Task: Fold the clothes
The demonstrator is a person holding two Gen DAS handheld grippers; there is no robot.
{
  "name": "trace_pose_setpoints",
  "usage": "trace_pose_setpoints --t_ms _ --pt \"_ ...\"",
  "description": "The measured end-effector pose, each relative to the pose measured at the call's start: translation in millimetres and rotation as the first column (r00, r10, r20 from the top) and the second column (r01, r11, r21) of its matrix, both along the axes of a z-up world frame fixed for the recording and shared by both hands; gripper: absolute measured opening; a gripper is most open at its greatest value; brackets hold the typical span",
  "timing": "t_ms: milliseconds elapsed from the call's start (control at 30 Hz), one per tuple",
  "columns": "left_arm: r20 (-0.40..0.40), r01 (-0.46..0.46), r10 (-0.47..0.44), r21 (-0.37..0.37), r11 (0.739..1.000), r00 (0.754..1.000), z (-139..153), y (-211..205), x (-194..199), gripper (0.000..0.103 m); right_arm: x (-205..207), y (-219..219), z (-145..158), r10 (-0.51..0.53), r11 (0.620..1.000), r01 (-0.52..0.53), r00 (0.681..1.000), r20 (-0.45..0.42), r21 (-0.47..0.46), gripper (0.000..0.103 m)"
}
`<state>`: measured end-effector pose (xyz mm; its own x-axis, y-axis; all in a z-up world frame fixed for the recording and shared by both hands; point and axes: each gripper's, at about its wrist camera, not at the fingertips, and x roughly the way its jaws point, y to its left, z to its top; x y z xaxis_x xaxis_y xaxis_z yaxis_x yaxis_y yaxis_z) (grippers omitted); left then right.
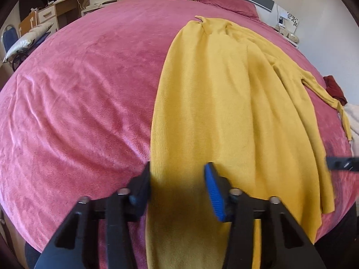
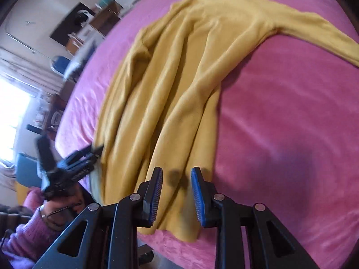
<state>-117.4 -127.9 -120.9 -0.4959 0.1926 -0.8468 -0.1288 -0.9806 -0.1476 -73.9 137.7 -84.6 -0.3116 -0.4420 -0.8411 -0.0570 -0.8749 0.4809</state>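
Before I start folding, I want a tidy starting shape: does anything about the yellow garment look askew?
Yes. The yellow garment lies bunched in long ridges rather than flat, and its hem hangs unevenly at the edge of the pink bed. One sleeve is stretched sideways.

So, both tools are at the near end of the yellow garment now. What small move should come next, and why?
Probably lower both tools and close them on the hem. The left tool and right tool are open above the near end of the yellow sweater dress, gripping nothing. It lies lengthwise on the pink bedspread, one sleeve spread out, so the hem is the nearest edge to take.
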Motion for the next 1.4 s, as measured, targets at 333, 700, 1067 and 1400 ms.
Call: trace_pose_setpoints --t_ms 333,700,1067,1400 --pt "0.011 -0.015 0.014 0.125 0.992 1.000 3.6 -22.3 13.9 0.007 19.6 26.3 -3.8 -0.106 0.991 0.107 0.994 0.007 -0.085 0.006" --pt "-0.035 -0.068 0.074 0.151 0.986 0.997 30.0 -53.6 10.2 0.006 57.6 112.7 22.4 -0.359 0.931 0.362 0.931 -0.063 0.045 0.006" --pt "-0.143 -0.105 0.086 -0.133 0.985 0.986 97.9 -157.4 -86.7 0.006 95.6 167.9 6.9 -0.528 0.844 0.523 0.849 0.009 0.121 0.024" --pt "-0.047 -0.072 0.059 -0.372 0.926 0.997 88.4 -217.0 -175.5 0.006 66.2 114.9 -4.6 -0.431 0.897 0.420 0.900 0.064 0.139 0.025"
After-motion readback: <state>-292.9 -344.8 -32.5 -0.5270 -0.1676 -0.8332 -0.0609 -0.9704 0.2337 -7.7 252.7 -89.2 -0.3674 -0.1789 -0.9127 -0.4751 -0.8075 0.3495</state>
